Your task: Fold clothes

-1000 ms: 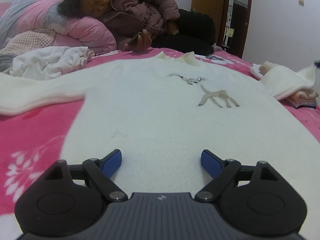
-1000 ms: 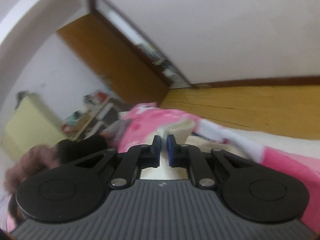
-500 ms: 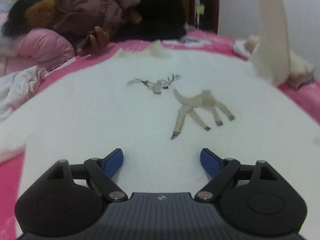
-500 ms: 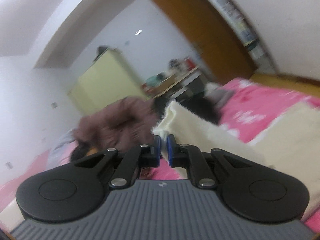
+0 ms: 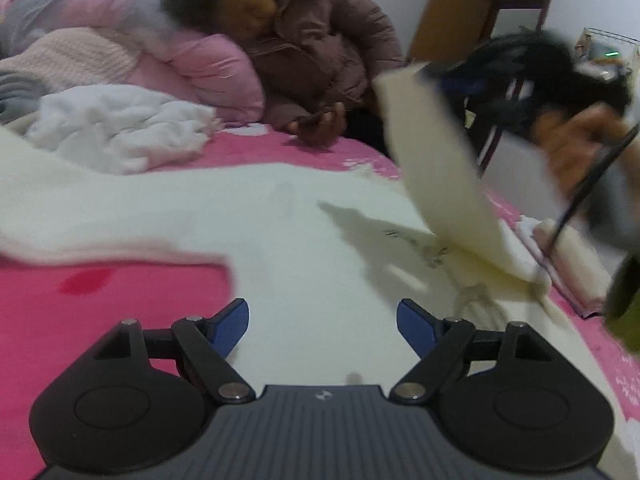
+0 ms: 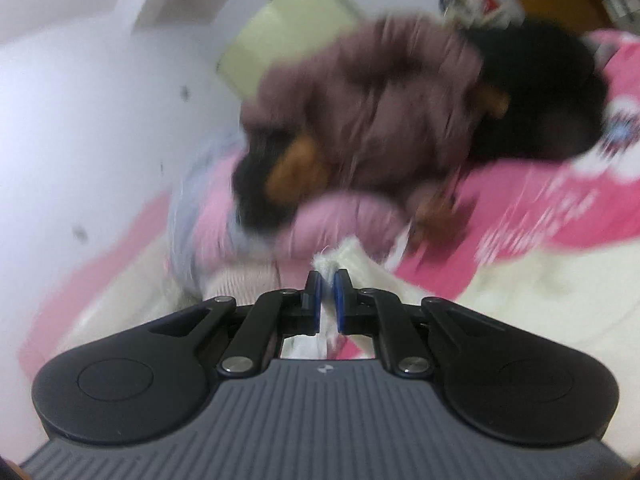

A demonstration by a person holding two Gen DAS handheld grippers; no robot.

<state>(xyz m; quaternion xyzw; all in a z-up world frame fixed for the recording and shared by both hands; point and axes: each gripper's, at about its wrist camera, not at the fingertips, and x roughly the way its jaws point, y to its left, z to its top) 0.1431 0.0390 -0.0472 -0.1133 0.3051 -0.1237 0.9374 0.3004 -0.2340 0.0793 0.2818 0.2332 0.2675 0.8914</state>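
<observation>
A cream sweater (image 5: 312, 248) lies spread on the pink bedspread (image 5: 100, 304). Its left sleeve stretches off to the left. My left gripper (image 5: 322, 326) hovers open low over the sweater's body, nothing between its blue pads. The right sleeve (image 5: 440, 168) is lifted in the air and swung over the sweater's chest. My right gripper (image 6: 327, 290) is shut on the cuff (image 6: 340, 258) of that sleeve; in the left wrist view it appears blurred at the upper right, held by a hand (image 5: 576, 148). The deer print is mostly hidden under the lifted sleeve.
A person in a brown puffer jacket (image 5: 320, 48) lies across the far side of the bed, hand on a phone. Crumpled white cloth (image 5: 116, 128) and pink bedding (image 5: 192, 64) sit at back left. Folded clothes (image 5: 576, 264) lie at the right edge.
The right gripper has carried the sleeve leftward and lower, over the sweater's chest. The left gripper view has swung left, so the left sleeve and bedspread show again.
</observation>
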